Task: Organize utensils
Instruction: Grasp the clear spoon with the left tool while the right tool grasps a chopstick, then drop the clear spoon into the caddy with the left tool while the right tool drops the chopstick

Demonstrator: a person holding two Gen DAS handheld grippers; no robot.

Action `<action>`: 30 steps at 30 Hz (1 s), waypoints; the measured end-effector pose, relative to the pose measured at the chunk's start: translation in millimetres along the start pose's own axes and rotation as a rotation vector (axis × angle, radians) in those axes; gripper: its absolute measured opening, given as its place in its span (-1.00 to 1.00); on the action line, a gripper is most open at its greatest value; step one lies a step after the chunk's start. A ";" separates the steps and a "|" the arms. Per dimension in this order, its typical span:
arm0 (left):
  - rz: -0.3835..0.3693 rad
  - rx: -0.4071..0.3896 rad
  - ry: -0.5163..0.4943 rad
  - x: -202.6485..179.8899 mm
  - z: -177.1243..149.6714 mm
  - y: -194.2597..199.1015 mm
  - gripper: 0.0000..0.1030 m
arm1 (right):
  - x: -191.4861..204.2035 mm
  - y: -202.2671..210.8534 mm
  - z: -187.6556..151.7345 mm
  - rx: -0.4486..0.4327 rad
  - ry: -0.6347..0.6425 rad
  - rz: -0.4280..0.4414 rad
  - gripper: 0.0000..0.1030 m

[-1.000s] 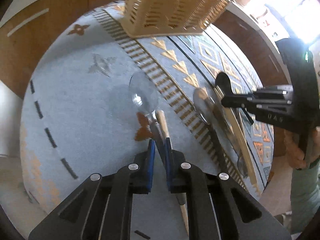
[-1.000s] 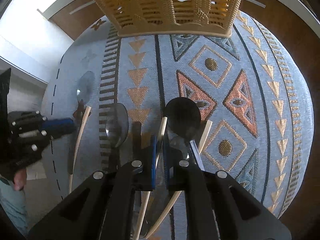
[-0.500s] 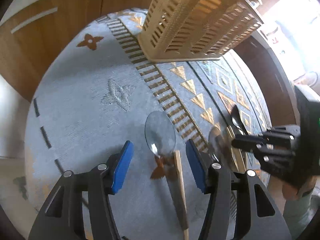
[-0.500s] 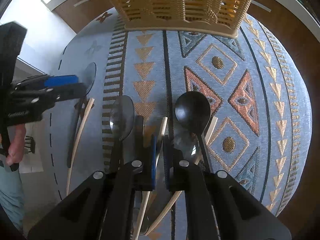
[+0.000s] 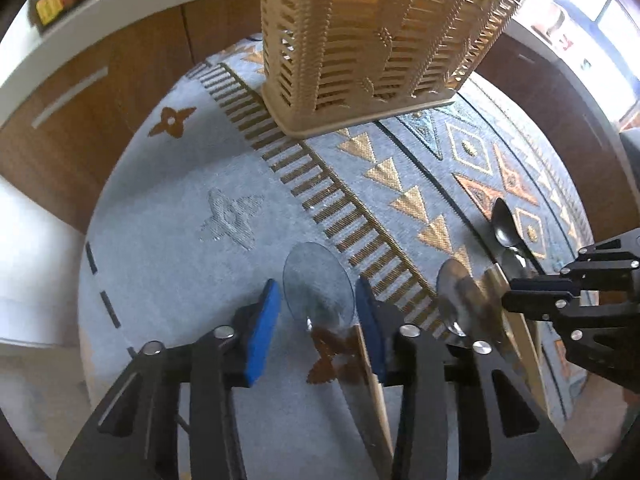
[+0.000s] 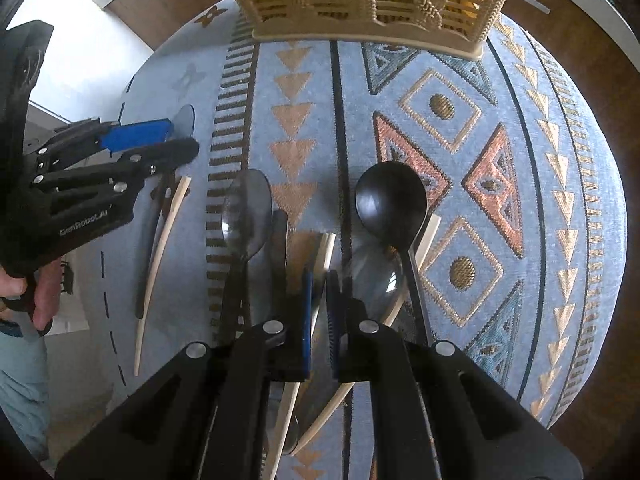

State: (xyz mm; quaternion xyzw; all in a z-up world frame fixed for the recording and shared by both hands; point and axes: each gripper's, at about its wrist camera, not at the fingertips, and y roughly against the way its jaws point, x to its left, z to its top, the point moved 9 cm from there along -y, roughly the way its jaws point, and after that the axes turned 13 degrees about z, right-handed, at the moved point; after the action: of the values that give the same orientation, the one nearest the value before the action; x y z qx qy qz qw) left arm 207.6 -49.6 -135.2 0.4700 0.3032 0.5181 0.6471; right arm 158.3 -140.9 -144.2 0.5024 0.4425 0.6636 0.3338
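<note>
A second ago the left gripper [image 5: 316, 330] was clamped on the clear spoon [image 5: 319, 285]; now its blue pads [image 5: 262, 336] stand wide apart on either side of the bowl of that spoon, which lies on the patterned cloth [image 5: 180, 248] in front of the woven basket [image 5: 380, 40]. The basket looks nearer than before. The right gripper [image 6: 317, 302] stays pinched shut on a pale chopstick [image 6: 324, 256], beside the black spoon [image 6: 390, 200], also in front of the basket. White lettering on the left gripper's body reads "GenRobot.AI"
</note>
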 end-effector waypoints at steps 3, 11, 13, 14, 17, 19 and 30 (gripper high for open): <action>0.001 0.003 -0.005 -1.0 1.7 0.5 -0.33 | 1.9 -4.2 -3.3 0.034 -0.021 0.010 -0.85; 0.000 -0.006 -0.011 3.4 0.4 0.8 -0.33 | 8.8 -13.5 -16.9 0.092 -0.008 -0.007 -0.81; 0.006 -0.011 -0.015 2.2 0.5 0.1 -0.34 | 10.5 -14.6 -19.4 0.096 0.001 -0.019 -0.81; 0.010 -0.013 -0.017 1.5 0.3 0.1 -0.34 | 11.1 -14.7 -20.3 0.094 0.000 -0.022 -0.81; 0.022 -0.024 -0.026 -0.5 -1.2 1.3 -0.35 | 14.3 -13.7 -34.2 0.070 0.023 -0.051 -0.86; 0.012 -0.032 -0.016 0.3 -2.6 2.5 -0.36 | 17.8 -13.2 -39.6 0.051 0.042 -0.062 -0.92; -0.135 -0.282 0.126 15.4 -2.4 59.6 -0.36 | 31.7 47.0 -51.1 -0.267 0.096 0.112 -0.95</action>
State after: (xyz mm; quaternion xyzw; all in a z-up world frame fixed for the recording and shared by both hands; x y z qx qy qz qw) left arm 186.9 -32.9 -79.7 0.3198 0.2985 0.5393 0.7196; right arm 100.6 -143.7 -94.4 0.4453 0.3369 0.7574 0.3384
